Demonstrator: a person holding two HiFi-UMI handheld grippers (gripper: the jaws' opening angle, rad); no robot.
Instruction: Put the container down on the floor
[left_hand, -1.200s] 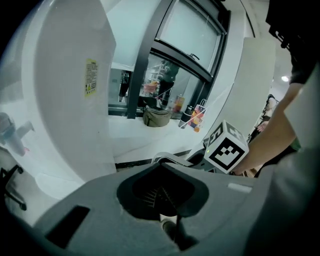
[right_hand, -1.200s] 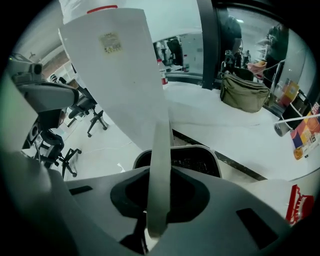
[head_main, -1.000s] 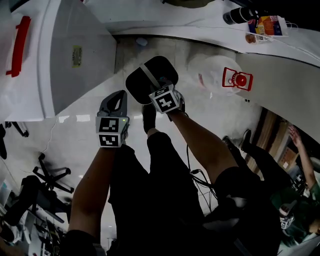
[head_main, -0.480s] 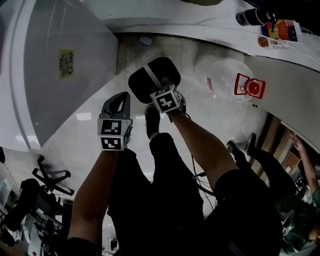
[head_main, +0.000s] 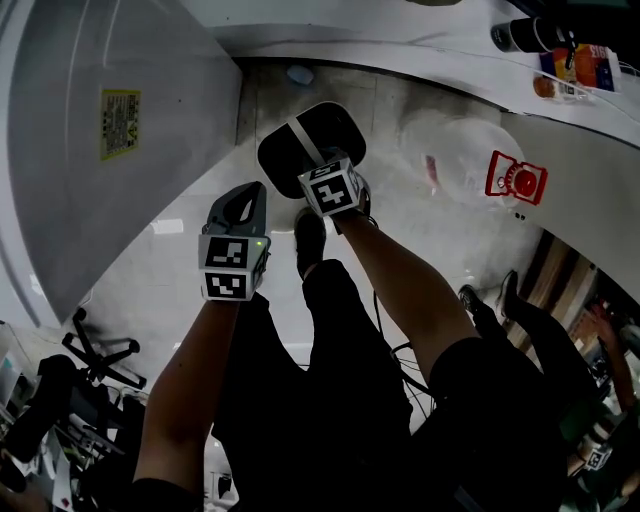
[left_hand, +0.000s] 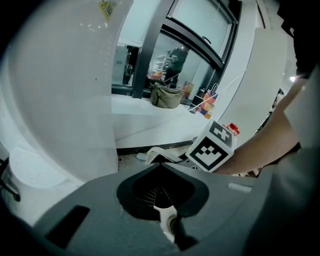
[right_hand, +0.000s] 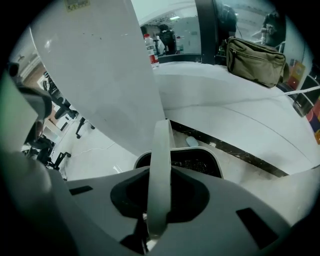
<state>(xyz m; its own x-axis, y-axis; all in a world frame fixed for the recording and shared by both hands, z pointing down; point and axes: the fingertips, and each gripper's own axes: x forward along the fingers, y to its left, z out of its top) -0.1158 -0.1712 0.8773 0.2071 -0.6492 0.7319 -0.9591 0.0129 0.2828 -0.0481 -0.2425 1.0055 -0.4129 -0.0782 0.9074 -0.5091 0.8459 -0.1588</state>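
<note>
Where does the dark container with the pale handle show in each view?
Head view: dark container with pale handle, upper centre.
Left gripper view: centre, only its rim.
Right gripper view: lower centre, handle in front.
Shared landmark: small pale blue object just beyond it.

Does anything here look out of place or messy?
A small pale-blue scrap lies loose on the floor by the dark wall base, like dropped litter. Nothing else looks spilled or damaged.

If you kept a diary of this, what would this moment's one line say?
right gripper: shut on container handle | black container: hangs over floor | left gripper: shut, empty
</note>
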